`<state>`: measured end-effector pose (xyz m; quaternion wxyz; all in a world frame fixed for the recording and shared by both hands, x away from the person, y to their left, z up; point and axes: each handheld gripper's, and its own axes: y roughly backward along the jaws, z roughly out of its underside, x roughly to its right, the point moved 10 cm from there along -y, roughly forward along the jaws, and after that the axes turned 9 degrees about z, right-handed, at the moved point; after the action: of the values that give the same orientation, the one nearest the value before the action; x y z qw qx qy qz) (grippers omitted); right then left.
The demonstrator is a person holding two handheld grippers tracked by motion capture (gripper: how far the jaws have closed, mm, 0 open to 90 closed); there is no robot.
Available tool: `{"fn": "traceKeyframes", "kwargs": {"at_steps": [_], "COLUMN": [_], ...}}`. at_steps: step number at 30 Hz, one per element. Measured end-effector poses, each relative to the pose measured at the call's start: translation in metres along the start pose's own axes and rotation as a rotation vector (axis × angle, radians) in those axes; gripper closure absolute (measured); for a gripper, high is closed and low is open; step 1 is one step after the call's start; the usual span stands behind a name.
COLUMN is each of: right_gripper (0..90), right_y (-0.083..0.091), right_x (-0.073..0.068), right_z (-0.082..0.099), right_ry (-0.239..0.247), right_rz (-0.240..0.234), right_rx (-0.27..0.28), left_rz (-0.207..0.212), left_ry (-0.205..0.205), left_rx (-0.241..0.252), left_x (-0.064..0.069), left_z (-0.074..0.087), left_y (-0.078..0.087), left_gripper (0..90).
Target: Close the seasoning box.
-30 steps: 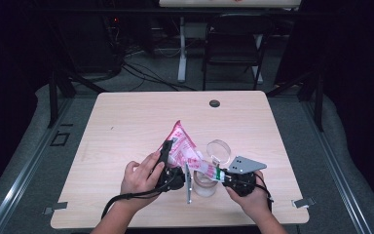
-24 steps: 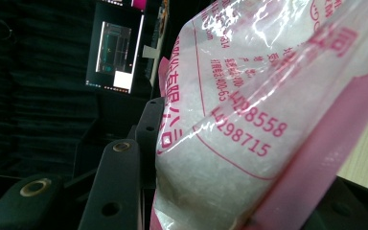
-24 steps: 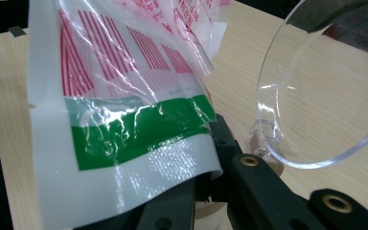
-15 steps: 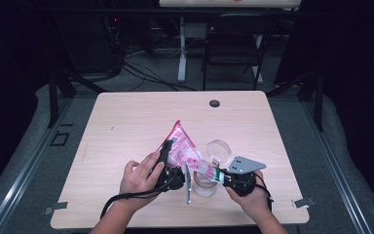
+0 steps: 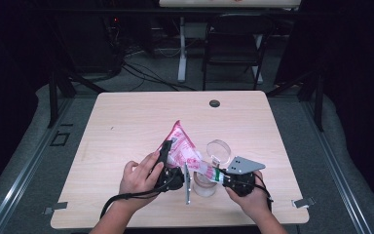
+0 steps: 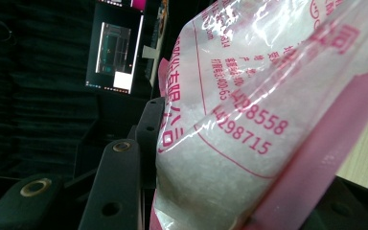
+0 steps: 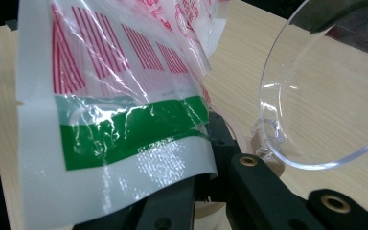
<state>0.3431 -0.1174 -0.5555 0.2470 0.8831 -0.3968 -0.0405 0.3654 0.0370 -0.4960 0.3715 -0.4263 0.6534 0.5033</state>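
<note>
A pink-and-white plastic bag (image 5: 181, 145) of white granules is held tilted above the table, its upper corner pointing away from me. My left gripper (image 5: 167, 148) is shut on the bag's full middle, and in the left gripper view the bag (image 6: 249, 120) bulges between the black jaws. My right gripper (image 5: 218, 175) is shut on the bag's lower, green-striped end (image 7: 124, 134). Below that end stands a clear jar (image 5: 205, 185) with its round hinged lid (image 5: 219, 151) (image 7: 316, 96) tipped open.
The light wooden table (image 5: 126, 117) has a small black round grommet (image 5: 215, 103) near its far edge. Behind the table stand a dark chair (image 5: 233, 44) and loose cables on the floor. Both hands work near the front edge.
</note>
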Motion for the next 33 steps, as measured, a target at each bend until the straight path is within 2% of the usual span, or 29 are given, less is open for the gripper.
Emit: {"fn": "traceKeyframes", "kwargs": {"at_steps": [33], "right_gripper": [90.0], "right_y": [-0.0006], "right_x": [0.0024], "right_z": [0.0008], "right_ry": [-0.007], "right_rz": [0.005], "right_rx": [-0.001], "left_rz": [-0.001], "left_ry": [-0.001], "left_rx": [0.008], "left_x": [-0.0008], "left_z": [-0.0022], "left_y": [0.0011], "left_gripper": [60.3]}}
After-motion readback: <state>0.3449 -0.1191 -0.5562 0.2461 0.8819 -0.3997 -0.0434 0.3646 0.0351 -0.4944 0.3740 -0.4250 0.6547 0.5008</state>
